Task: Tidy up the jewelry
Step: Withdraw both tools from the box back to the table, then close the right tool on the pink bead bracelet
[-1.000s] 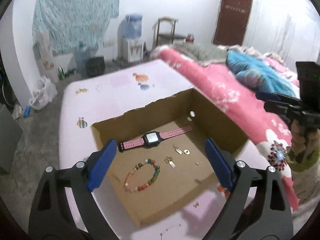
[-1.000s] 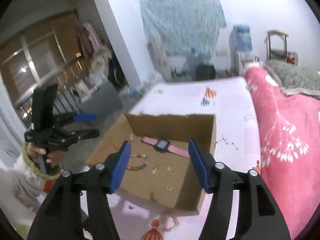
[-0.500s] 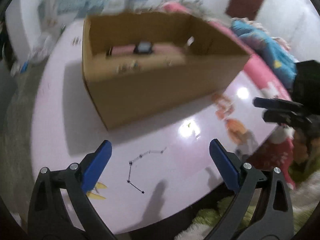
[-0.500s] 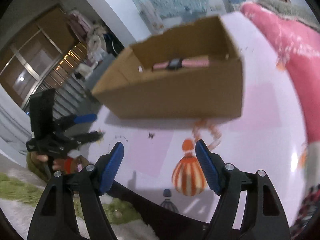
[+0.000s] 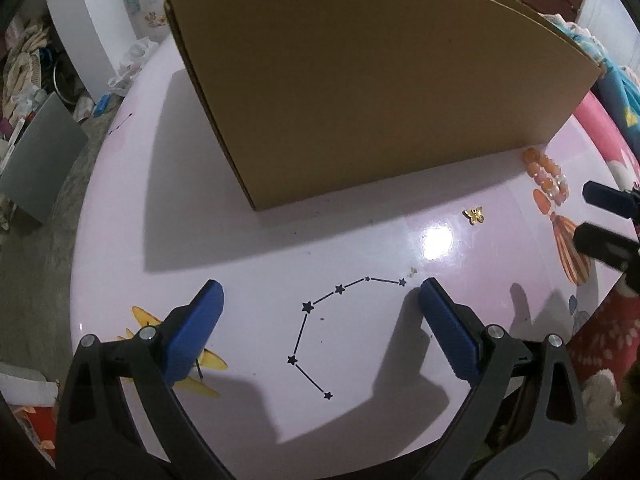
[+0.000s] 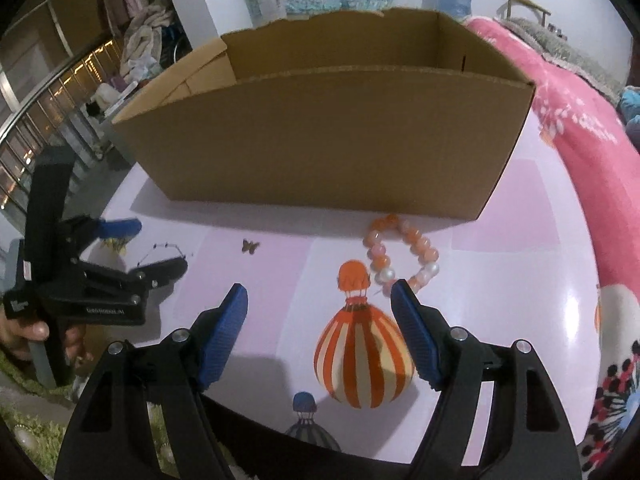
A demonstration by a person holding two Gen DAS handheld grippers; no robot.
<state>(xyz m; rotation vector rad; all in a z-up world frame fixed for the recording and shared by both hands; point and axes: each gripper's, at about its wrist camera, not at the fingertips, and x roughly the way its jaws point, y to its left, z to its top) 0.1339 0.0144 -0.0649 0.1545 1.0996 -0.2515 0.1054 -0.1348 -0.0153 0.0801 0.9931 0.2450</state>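
The orange-and-white beaded bracelet (image 6: 402,254) lay on the glossy pink printed tabletop (image 6: 276,280), touching the foot of the open brown cardboard box (image 6: 328,140). A small gold butterfly charm (image 5: 474,215) sat well to its left, apart from the box. Your right gripper (image 6: 320,300) hovered just short of the bracelet, jaws spread, having just been opening, nothing between them. Your left gripper (image 5: 320,292) hung over a printed star constellation (image 5: 336,320), jaws wide after opening further, also empty.
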